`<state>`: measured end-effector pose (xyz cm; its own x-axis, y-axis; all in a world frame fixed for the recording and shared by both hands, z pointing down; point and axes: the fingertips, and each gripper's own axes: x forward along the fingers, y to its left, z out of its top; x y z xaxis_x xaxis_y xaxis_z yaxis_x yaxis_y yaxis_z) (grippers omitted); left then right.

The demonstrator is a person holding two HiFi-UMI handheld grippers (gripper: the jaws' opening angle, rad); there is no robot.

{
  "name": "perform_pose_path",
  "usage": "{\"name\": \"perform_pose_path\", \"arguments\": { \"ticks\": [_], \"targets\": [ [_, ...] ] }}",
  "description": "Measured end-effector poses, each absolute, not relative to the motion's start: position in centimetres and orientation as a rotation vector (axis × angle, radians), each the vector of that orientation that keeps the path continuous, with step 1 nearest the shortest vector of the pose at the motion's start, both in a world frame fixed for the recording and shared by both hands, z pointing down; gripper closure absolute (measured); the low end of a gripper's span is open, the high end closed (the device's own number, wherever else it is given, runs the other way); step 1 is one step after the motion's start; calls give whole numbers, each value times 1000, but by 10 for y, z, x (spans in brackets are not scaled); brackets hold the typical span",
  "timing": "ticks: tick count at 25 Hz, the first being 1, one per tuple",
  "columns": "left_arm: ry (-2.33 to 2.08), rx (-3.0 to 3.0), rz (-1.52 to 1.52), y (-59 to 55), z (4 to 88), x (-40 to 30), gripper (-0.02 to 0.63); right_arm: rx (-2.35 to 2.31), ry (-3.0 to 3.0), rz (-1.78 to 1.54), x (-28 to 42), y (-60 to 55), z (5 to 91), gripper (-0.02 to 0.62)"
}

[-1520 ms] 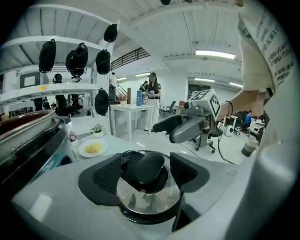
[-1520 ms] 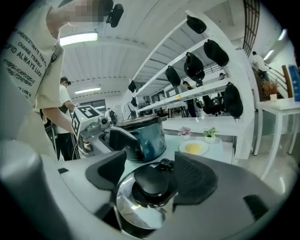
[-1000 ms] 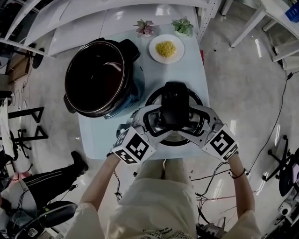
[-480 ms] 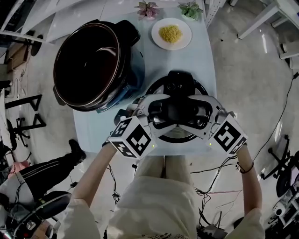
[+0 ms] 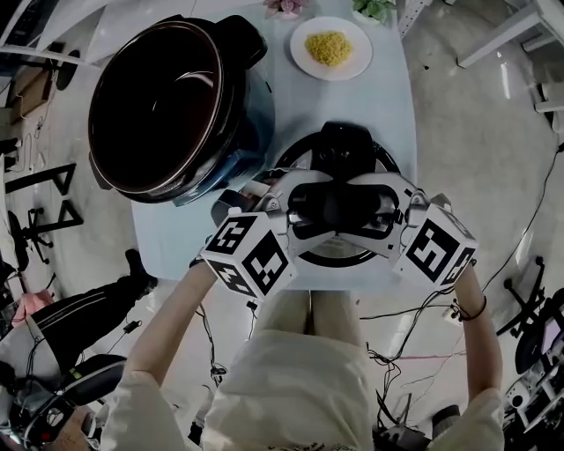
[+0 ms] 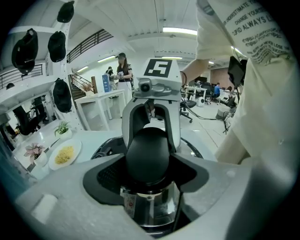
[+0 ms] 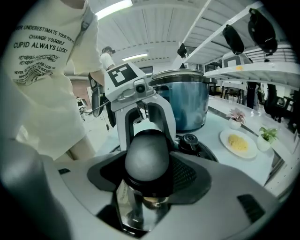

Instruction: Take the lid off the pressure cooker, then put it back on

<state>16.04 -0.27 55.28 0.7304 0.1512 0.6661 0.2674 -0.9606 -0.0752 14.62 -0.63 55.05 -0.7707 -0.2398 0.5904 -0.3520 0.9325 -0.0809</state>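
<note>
The pressure cooker's lid [image 5: 384, 160] lies flat on the pale table [image 5: 388, 97], to the right of the open cooker pot [image 5: 245, 97]. Its black knob [image 5: 335, 209] stands in the lid's middle, also large in the left gripper view [image 6: 147, 157] and the right gripper view [image 7: 146, 157]. My left gripper [image 5: 319, 210] reaches in from the left and my right gripper [image 5: 359, 210] from the right. Both sets of jaws hug the knob's sides. The right jaws have just been closing with the knob between them.
The pot [image 7: 187, 103] has a blue body and a dark, empty inside. A white plate of yellow food [image 5: 330, 48] and two small plants [image 5: 374, 7] sit at the table's far end. The lid lies close to the table's near edge. A seated person's leg [image 5: 79, 326] shows at lower left.
Both grippers have rolled a little and settled lower round the knob, and the right jaws have narrowed. The lid has stayed on the table.
</note>
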Motion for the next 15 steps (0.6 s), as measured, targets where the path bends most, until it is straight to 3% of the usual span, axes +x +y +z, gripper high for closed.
{"name": "perform_pose_path", "arguments": {
  "ticks": [15],
  "targets": [
    [-347, -2772, -1051, -4, 553, 161, 314, 421, -2481, 271, 146, -6, 551, 319]
  ]
}}
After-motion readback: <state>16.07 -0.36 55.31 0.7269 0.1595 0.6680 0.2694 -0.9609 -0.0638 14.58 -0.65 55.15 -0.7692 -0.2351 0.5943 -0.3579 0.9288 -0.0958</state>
